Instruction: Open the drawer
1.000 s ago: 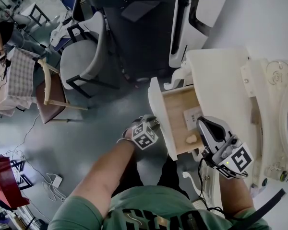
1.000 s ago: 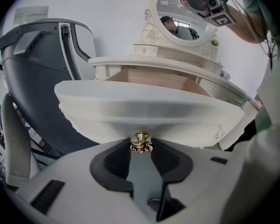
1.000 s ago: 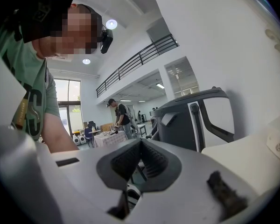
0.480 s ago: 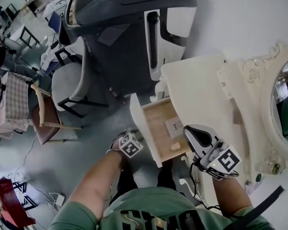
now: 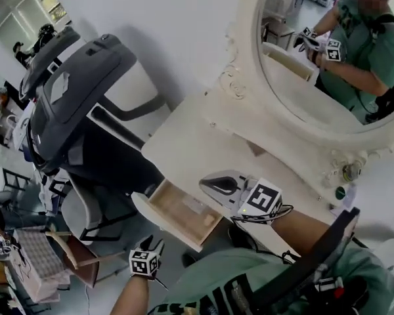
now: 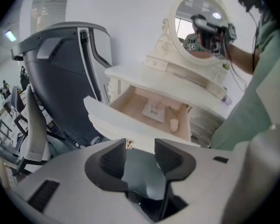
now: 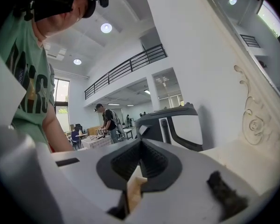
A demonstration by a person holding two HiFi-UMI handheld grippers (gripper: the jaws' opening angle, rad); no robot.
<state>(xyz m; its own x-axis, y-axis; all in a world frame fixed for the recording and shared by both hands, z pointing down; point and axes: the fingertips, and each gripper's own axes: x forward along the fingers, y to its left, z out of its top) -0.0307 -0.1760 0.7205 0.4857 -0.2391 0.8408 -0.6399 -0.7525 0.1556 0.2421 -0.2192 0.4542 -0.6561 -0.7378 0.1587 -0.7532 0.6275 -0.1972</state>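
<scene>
At the upper left of the head view stands a large grey padded chair. Below it, at the lower left, the left tongs hang over the floor just short of the drawer. Their jaws have just been opening and stand wide apart with nothing between them. From the left gripper view, the drawer's small gold knob peeks out just beyond the jaw tips, untouched. At the centre of the head view, the drawer is pulled well out from under the white counter. Its pale wooden bottom holds a white card and a small pale lump. Right of the drawer, the right tongs hover above the counter's front edge with jaws pressed together, holding nothing that can be made out. At the upper right, an oval mirror reflects the person. The opening looks done, so the step in hand seems to be letting go. It would be best to keep the left jaws wide and draw them straight back from the knob so neither pad catches it. Nudging the drawer front should also be avoided, since that could push it back in.
</scene>
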